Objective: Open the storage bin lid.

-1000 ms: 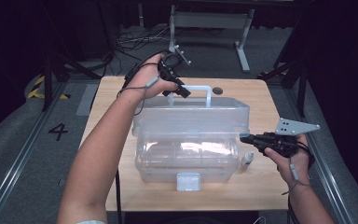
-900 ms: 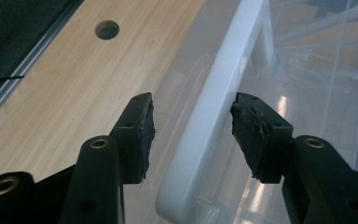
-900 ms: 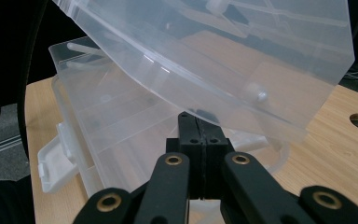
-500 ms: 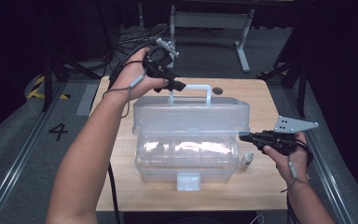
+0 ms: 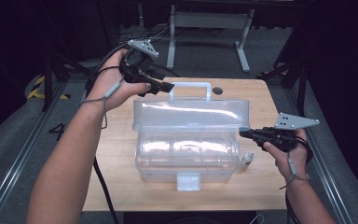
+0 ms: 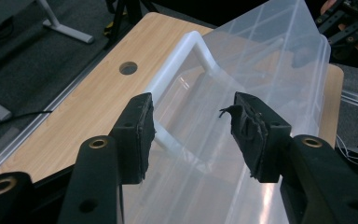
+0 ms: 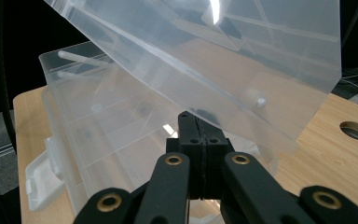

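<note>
1. Centrally in the high view, a clear plastic box (image 5: 186, 156) sits on the wooden table (image 5: 116, 154), its white front latch (image 5: 189, 181) toward the bottom of the frame.
2. Its transparent lid (image 5: 191, 113) stands raised and tilted behind the box, with a white handle (image 5: 189, 88) on its upper edge.
3. Up at the upper left, the left gripper (image 5: 168, 87) hangs just beside the left end of that handle, apart from it. Its jaws have just been closing a little yet stand open; in the left gripper view the handle (image 6: 186, 60) lies beyond the pads with nothing between them.
4. At the right middle, the right gripper (image 5: 243, 133) meets the lid's lower right corner. In the right gripper view its jaws are pressed fully together just under the lid's edge (image 7: 242, 116); I cannot tell whether they pinch it.
5. Just right of the box, a small white bottle (image 5: 247, 160) stands on the table, near the right hand (image 5: 291, 151).
</note>
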A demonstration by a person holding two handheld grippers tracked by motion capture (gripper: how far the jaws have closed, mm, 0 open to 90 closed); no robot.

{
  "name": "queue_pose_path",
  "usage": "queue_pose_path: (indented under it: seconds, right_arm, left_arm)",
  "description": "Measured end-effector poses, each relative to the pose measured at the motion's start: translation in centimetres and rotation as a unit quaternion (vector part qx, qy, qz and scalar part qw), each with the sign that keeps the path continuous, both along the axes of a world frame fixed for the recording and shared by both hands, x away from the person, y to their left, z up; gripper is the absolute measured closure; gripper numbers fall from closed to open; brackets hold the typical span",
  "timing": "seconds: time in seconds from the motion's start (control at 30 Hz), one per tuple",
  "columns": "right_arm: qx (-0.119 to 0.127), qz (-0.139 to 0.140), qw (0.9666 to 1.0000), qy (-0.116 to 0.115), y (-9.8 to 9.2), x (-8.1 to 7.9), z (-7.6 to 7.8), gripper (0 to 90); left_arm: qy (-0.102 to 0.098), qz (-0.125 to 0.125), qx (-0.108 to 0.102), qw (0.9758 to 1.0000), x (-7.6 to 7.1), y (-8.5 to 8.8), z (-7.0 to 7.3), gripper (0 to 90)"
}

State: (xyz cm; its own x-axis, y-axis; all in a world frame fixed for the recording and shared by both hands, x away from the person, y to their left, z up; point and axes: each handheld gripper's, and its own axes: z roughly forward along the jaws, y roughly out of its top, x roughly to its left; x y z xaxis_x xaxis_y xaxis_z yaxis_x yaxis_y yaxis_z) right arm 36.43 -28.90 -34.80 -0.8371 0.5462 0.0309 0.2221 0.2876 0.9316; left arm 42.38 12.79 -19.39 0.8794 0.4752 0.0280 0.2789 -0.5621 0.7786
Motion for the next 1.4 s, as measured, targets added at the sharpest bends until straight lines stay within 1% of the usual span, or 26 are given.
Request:
queue_pose_path:
  seconds: [0.07, 0.13, 0.2, 0.27, 0.33, 0.4, 0.5, 0.53, 0.57, 0.6, 0.63, 0.67, 0.7, 0.73, 0.83, 0.9, 0.93, 0.97, 1.03, 1.07, 1.1, 1.17, 1.23, 1.27, 1.3, 1.4]
  right_arm:
    - [0.002, -0.003, 1.0000, -0.002, 0.0, 0.2, 0.2, 90.0]
    - [0.007, -0.006, 1.0000, -0.002, 0.1, 0.4, 0.3, 90.0]
    - [0.011, -0.007, 0.9999, -0.002, 0.2, 0.5, 0.4, 90.0]
    - [0.014, -0.007, 0.9999, -0.001, 0.3, 0.7, 0.3, 90.0]
    - [0.015, -0.008, 0.9999, 0.000, 0.4, 0.8, 0.3, 90.0]
    - [0.017, -0.011, 0.9998, 0.000, 0.5, 0.9, 0.4, 90.0]
    - [0.020, -0.014, 0.9997, -0.001, 0.5, 1.1, 0.5, 90.0]
    - [0.021, -0.015, 0.9997, -0.001, 0.5, 1.1, 0.5, 90.0]
    - [0.021, -0.015, 0.9997, -0.001, 0.5, 1.1, 0.5, 90.0]
    - [0.024, -0.016, 0.9996, -0.002, 0.5, 1.2, 0.6, 90.0]
    - [0.024, -0.016, 0.9996, -0.002, 0.5, 1.2, 0.6, 90.0]
    - [0.024, -0.016, 0.9996, -0.002, 0.5, 1.2, 0.6, 90.0]
    - [0.024, -0.017, 0.9996, -0.003, 0.5, 1.2, 0.6, 90.0]
    - [0.024, -0.017, 0.9996, -0.003, 0.5, 1.2, 0.6, 90.0]
    - [0.025, -0.017, 0.9995, -0.003, 0.5, 1.3, 0.6, 90.0]
    - [0.027, -0.018, 0.9995, -0.003, 0.5, 1.4, 0.7, 90.0]
    - [0.027, -0.018, 0.9995, -0.003, 0.5, 1.4, 0.7, 90.0]
    - [0.027, -0.019, 0.9995, -0.002, 0.5, 1.5, 0.7, 90.0]
    - [0.027, -0.019, 0.9994, -0.002, 0.5, 1.5, 0.8, 90.0]
    - [0.028, -0.020, 0.9994, -0.003, 0.5, 1.5, 0.8, 90.0]
    - [0.029, -0.019, 0.9994, -0.002, 0.5, 1.6, 0.8, 90.0]
    - [0.030, -0.021, 0.9993, -0.002, 0.5, 1.6, 0.8, 90.0]
    - [0.031, -0.023, 0.9993, -0.001, 0.6, 1.7, 0.9, 90.0]
    - [0.032, -0.022, 0.9992, -0.001, 0.6, 1.7, 0.9, 90.0]
    - [0.032, -0.022, 0.9992, -0.001, 0.6, 1.7, 0.9, 90.0]
    - [0.035, -0.022, 0.9991, 0.001, 0.6, 1.8, 0.9, 90.0]
  left_arm:
    - [-0.004, -0.002, -0.010, 0.9999, -0.6, 0.6, 0.0, 49.6]
    - [-0.009, 0.001, -0.025, 0.9996, -1.4, 1.5, -0.2, 50.3]
    - [-0.011, 0.002, -0.028, 0.9996, -1.7, 1.7, -0.4, 50.5]
    - [-0.016, 0.000, -0.035, 0.9993, -2.4, 2.3, -0.7, 51.1]
    - [-0.022, -0.005, -0.052, 0.9984, -3.2, 2.8, -1.0, 51.7]
    - [-0.029, -0.009, -0.062, 0.9976, -4.1, 3.1, -1.2, 52.6]
    - [-0.037, -0.009, -0.068, 0.9969, -5.2, 3.4, -1.5, 53.0]
    - [-0.037, -0.009, -0.068, 0.9969, -5.2, 3.4, -1.5, 53.1]
    - [-0.040, -0.009, -0.072, 0.9966, -5.5, 3.5, -1.6, 53.1]
    - [-0.043, -0.009, -0.082, 0.9957, -6.2, 3.8, -1.8, 53.5]
    - [-0.043, -0.009, -0.082, 0.9957, -6.2, 3.8, -1.8, 53.7]
    - [-0.048, -0.007, -0.085, 0.9952, -6.8, 4.1, -2.1, 53.7]
    - [-0.048, -0.006, -0.089, 0.9949, -7.2, 4.2, -2.3, 53.9]
    - [-0.048, -0.006, -0.089, 0.9949, -7.2, 4.2, -2.3, 54.0]
    - [-0.053, -0.002, -0.099, 0.9937, -8.3, 4.7, -3.0, 54.3]
    - [-0.053, 0.002, -0.099, 0.9937, -8.7, 5.0, -3.6, 54.6]
    - [-0.053, 0.002, -0.099, 0.9937, -8.7, 5.0, -3.6, 54.6]
    - [-0.052, 0.006, -0.095, 0.9941, -9.0, 5.2, -4.2, 54.6]
    - [-0.051, 0.007, -0.092, 0.9944, -9.2, 5.3, -4.4, 54.6]
    - [-0.054, 0.009, -0.094, 0.9941, -9.4, 5.5, -4.7, 54.6]
    - [-0.053, 0.008, -0.098, 0.9937, -9.6, 5.6, -4.9, 54.7]
    - [-0.052, 0.007, -0.101, 0.9935, -10.0, 5.9, -5.3, 55.3]
    - [-0.051, 0.011, -0.100, 0.9937, -10.4, 6.1, -5.9, 55.9]
    - [-0.050, 0.011, -0.100, 0.9937, -10.6, 6.1, -6.4, 55.8]
    - [-0.050, 0.011, -0.100, 0.9937, -10.6, 6.1, -6.4, 55.9]
    - [-0.042, 0.010, -0.104, 0.9936, -11.0, 6.1, -7.5, 56.5]
